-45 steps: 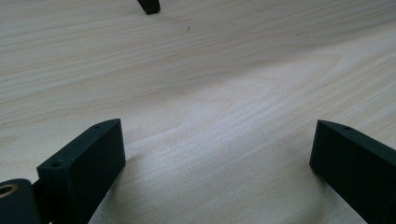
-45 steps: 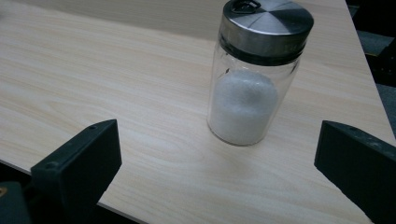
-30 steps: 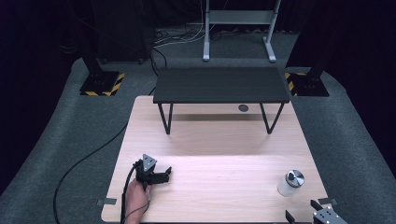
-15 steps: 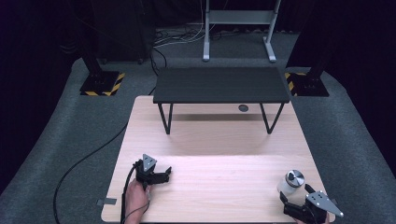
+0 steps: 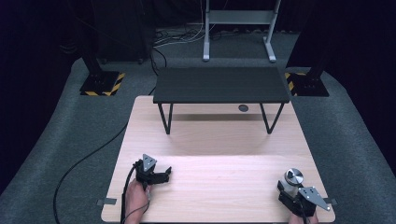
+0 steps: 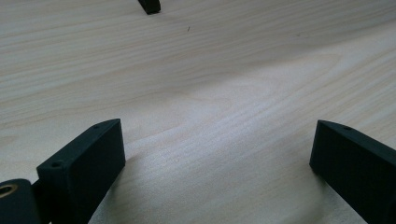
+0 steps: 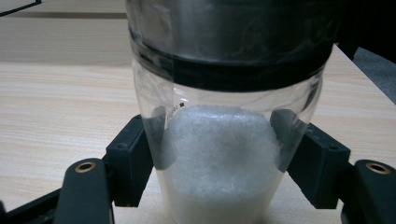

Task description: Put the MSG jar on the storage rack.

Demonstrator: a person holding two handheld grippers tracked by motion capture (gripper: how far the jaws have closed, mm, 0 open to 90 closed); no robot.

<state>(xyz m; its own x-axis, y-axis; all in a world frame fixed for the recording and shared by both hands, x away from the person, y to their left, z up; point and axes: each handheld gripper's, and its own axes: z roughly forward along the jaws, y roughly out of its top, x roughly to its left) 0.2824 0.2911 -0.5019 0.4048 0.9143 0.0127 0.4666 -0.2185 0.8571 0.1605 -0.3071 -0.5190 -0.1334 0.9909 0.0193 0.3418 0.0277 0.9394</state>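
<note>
Left gripper (image 5: 164, 174) is resting low near the person's edge, jaws spread wide, left hand (image 5: 136, 198) gripping it. Right gripper (image 5: 286, 189) is sitting at the right corner, jaws closing against something clear.

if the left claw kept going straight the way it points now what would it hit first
Nothing nearby: bare wooden table lies between and ahead of the open left claw. Farther off stands a black foot of the small black table, slightly off line.

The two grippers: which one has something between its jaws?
The right gripper: its jaws stand on either side of the clear shaker with white grains and a metal lid. The left gripper has open jaws over bare table.
</note>
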